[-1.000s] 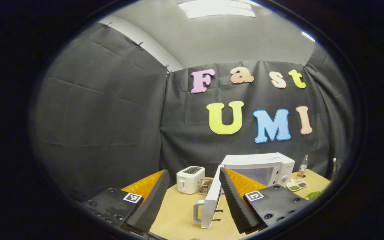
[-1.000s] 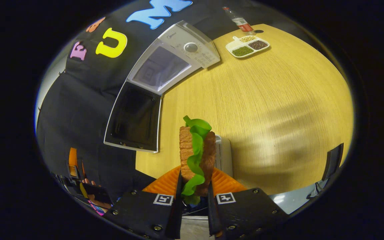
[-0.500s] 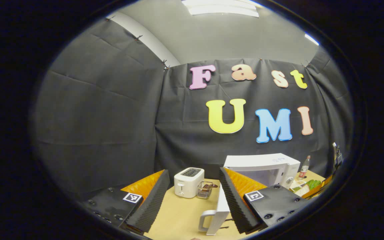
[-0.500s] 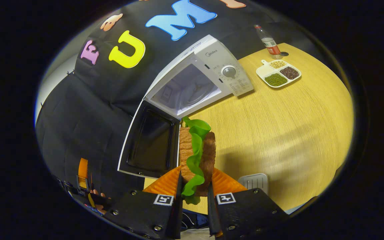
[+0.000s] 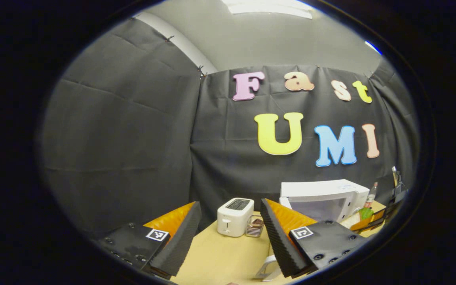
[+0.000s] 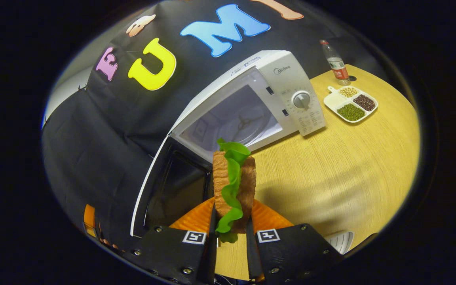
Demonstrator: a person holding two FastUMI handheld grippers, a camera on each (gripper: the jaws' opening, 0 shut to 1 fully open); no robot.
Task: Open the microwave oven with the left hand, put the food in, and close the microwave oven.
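table (image 6: 342,166): matt wood grain | microwave (image 6: 287,79): smooth white plastic

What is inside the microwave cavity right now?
Inside the open microwave, a bare glass turntable shows, with no food on it. The sandwich held in the right tool covers the cavity's lower front edge.

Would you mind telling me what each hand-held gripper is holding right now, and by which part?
The right hand-held gripper pinches the sandwich by its lower end, one finger on each bread face. The left hand-held gripper is open, holding nothing.
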